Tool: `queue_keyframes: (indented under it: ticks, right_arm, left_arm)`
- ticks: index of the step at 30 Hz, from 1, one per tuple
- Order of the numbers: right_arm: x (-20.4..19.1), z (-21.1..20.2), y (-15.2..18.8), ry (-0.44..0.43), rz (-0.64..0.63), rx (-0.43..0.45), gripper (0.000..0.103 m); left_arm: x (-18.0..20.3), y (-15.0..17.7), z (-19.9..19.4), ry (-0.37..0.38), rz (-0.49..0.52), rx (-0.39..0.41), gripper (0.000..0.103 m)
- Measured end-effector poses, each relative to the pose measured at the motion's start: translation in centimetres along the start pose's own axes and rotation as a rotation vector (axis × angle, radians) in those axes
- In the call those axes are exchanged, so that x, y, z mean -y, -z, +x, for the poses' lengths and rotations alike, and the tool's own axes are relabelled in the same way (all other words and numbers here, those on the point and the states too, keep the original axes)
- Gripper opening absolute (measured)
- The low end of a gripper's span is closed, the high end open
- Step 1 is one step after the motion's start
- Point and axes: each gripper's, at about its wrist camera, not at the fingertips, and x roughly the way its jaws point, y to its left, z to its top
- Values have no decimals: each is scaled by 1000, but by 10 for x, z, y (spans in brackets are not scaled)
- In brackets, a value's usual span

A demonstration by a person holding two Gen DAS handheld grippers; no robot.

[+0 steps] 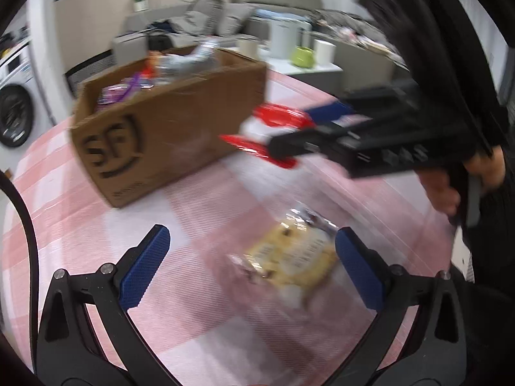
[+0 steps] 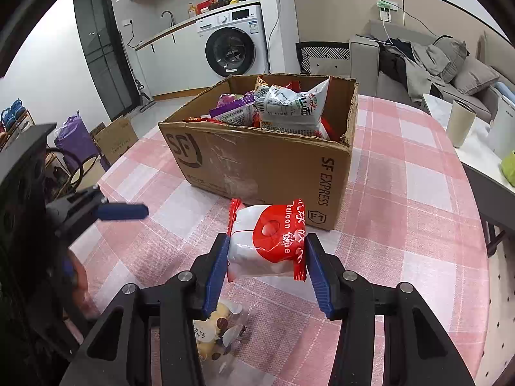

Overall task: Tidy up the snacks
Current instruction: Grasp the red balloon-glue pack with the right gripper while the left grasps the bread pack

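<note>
My right gripper (image 2: 265, 254) is shut on a red and white snack pack (image 2: 267, 241) and holds it above the table, in front of the brown cardboard box (image 2: 257, 160) that holds several snack bags. In the left wrist view the same pack (image 1: 273, 128) shows in the right gripper (image 1: 270, 132), right of the box (image 1: 167, 128). My left gripper (image 1: 251, 254) is open over a clear bag of yellow biscuits (image 1: 293, 257) that lies on the table between its fingers. That bag also shows under the right gripper (image 2: 219, 331).
The table has a pink and white checked cloth (image 2: 402, 209). A side table with cups (image 2: 460, 122) stands at the right. A sofa (image 2: 450, 64) and a washing machine (image 2: 231, 41) are beyond the table.
</note>
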Motion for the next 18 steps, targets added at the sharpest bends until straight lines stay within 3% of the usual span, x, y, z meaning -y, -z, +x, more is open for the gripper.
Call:
queue_keyframes:
  ticks: [5,13,18]
  right_arm:
    - [-4,6,1,-9,-8,-10,48]
    - [-5,15,2,-9,-2,-26,48]
    - [-1,17,2,-3,8,-32,48]
  left_arm:
    - [21,7,19,-11,68,-58,102]
    - [23,11,39,31,24,-111,102]
    - [23,9,49,3,4,-126,96]
